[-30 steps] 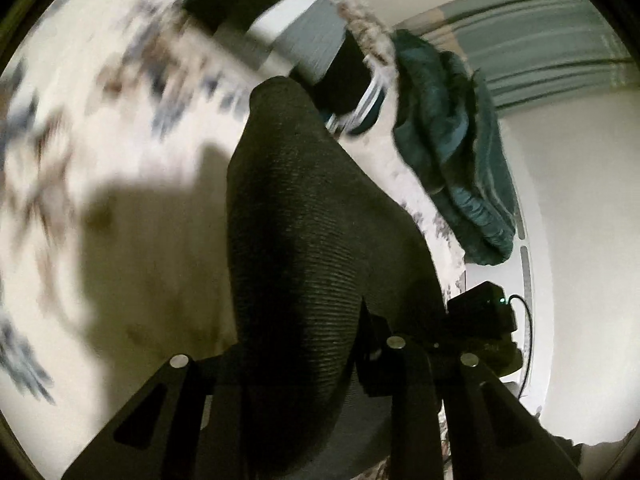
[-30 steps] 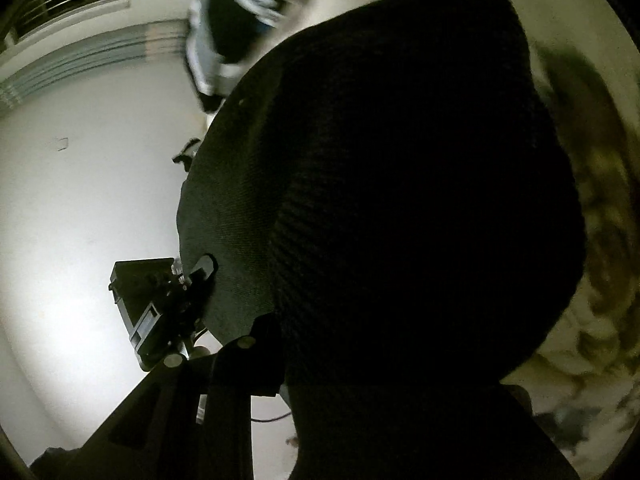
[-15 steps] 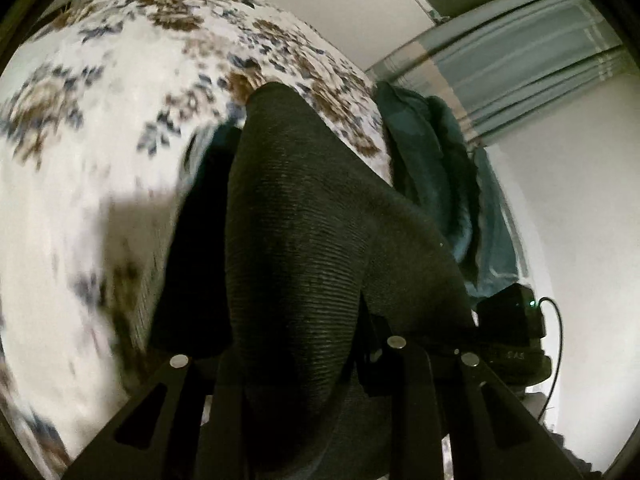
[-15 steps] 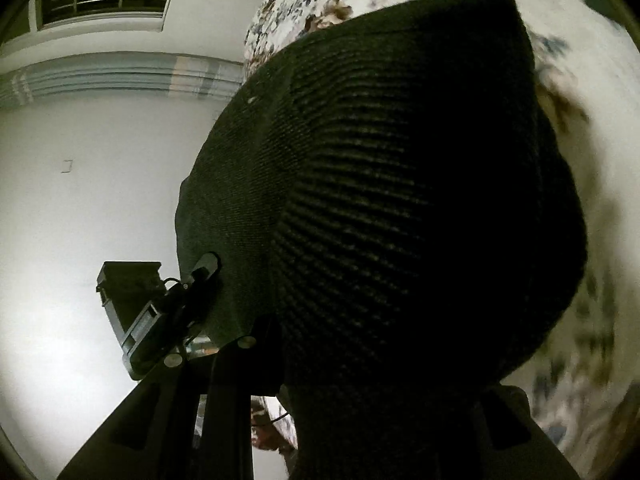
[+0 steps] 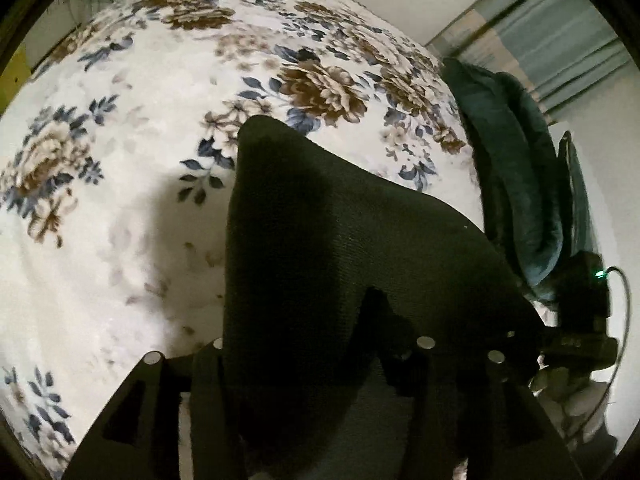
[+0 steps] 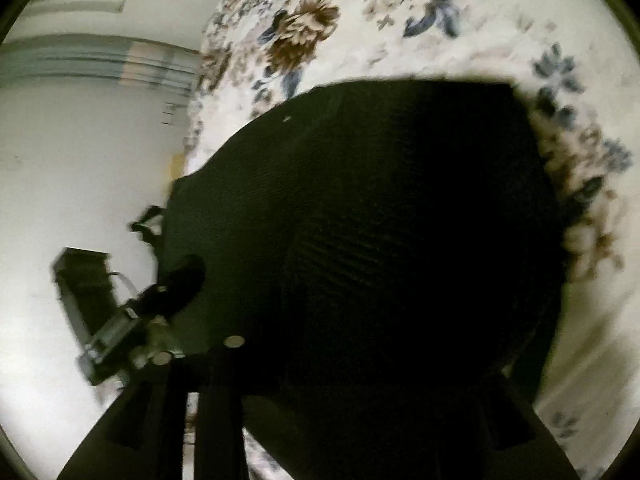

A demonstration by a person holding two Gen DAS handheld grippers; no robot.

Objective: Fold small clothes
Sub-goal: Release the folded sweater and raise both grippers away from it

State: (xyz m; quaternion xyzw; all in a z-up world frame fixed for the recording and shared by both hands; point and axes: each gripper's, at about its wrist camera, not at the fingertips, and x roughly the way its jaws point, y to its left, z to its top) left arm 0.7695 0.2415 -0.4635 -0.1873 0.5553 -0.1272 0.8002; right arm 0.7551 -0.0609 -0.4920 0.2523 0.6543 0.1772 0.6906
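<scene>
A dark ribbed knit garment (image 5: 320,248) hangs from both grippers above a floral bed cover (image 5: 160,80). My left gripper (image 5: 316,360) is shut on one edge of the garment, which drapes over its fingers and hides the tips. In the right wrist view the same garment (image 6: 380,240) fills the middle and covers my right gripper (image 6: 360,380), which is shut on its other edge. The left gripper's body (image 6: 116,320) shows at the left of the right wrist view, and the right gripper's body (image 5: 580,312) at the right of the left wrist view.
A dark teal cloth (image 5: 516,184) lies bunched at the bed's right edge. A white wall (image 6: 80,180) and grey-blue curtains (image 5: 560,40) stand behind. The floral cover (image 6: 400,20) spreads under the garment.
Both grippers have carried the garment across the bed; the striped clothes seen a second ago have left the views, and more open floral cover now shows beneath.
</scene>
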